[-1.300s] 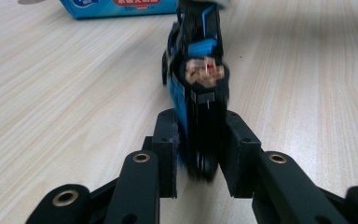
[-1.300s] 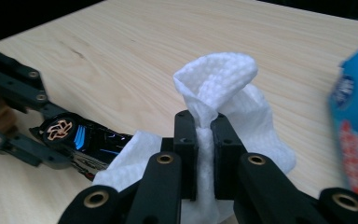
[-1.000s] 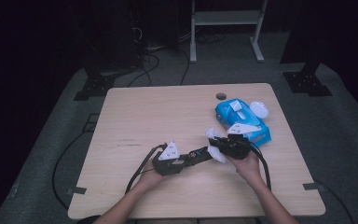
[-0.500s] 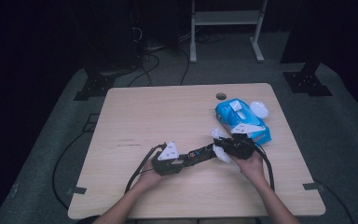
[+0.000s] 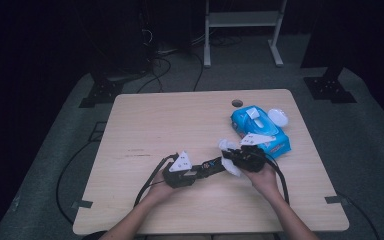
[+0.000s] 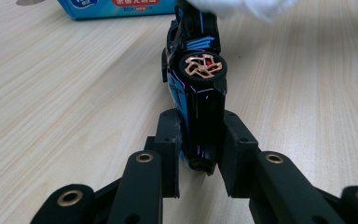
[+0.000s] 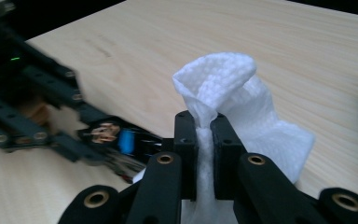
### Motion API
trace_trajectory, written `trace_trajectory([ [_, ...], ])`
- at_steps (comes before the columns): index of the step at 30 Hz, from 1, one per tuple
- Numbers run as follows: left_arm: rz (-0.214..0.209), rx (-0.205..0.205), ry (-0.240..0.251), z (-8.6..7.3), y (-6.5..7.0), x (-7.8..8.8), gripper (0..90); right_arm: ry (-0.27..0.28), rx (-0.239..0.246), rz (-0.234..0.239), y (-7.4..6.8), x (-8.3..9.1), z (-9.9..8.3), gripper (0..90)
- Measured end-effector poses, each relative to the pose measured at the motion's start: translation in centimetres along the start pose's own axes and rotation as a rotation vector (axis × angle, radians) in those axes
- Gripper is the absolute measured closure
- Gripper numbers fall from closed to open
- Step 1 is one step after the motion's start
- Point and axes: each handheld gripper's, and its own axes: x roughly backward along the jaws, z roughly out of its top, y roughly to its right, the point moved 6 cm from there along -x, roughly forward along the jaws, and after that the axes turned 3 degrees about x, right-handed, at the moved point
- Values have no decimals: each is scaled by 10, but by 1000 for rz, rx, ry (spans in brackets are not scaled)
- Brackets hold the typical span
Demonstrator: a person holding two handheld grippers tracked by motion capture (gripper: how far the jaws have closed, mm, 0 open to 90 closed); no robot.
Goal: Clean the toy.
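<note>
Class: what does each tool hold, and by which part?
Left tool: toy car, clamped at one end. Right tool: white wipe, pinched at a bunched fold.

Wipe pack (image 5: 259,131) right rear on table (image 5: 170,120); toy car (image 5: 214,165) before it, perhaps touching wipe (image 5: 228,156).

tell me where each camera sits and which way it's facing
High view: above the person's side, looking forward and down on the table; both forearms, left gripper and right gripper show.
Left gripper view: rides that gripper, looking along its jaws, clamped on a black toy car.
Right gripper view: rides that gripper, looking along its jaws, pinching a white wipe.
Shared: both gripper views show car and wipe; the blue wipes pack shows in the high and left gripper views.
</note>
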Motion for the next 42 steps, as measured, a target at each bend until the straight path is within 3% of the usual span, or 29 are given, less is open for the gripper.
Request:
trace_trajectory([
  [3, 1, 0, 0, 0, 0, 0, 712, 1, -36, -41, 16, 6, -5, 827],
  [5, 1, 1, 1, 0, 0, 0, 712, 5, -62, -31, 17, 7, -5, 827],
  [6, 1, 0, -1, 0, 0, 0, 712, 5, -52, -28, 15, 6, -4, 827],
  [10, 3, -4, -1, 1, 0, 0, 712, 11, -13, 45, -11, -3, 7, 827],
  [15, 1, 1, 0, 1, 0, -1, 713, 12, 40, 177, -55, -24, 19, 827],
  [18, 0, 1, -3, 1, 0, 0, 712, -15, 80, 187, -67, -35, 19, 826],
  [22, -1, 0, -1, 1, 0, 0, 712, -30, 84, 139, -54, -35, 15, 826],
  [24, -2, 2, 1, 0, -1, 0, 712, -32, 79, 92, -41, -26, 12, 826],
  [27, 0, -4, -3, 1, 0, 0, 712, -37, 114, 1, -20, -14, 6, 826],
  [30, 2, 1, 0, 1, 0, -1, 712, -23, 55, -35, -1, 0, -1, 826],
  [34, 4, -7, -5, 4, 0, -3, 708, -10, 23, -31, 3, 3, -5, 826],
  [40, 11, -25, -41, 19, 1, -8, 493, -7, 26, -13, -3, -2, -4, 827],
  [42, 26, -25, -67, 22, 0, -13, 370, -3, 11, 6, -7, -4, -3, 827],
])
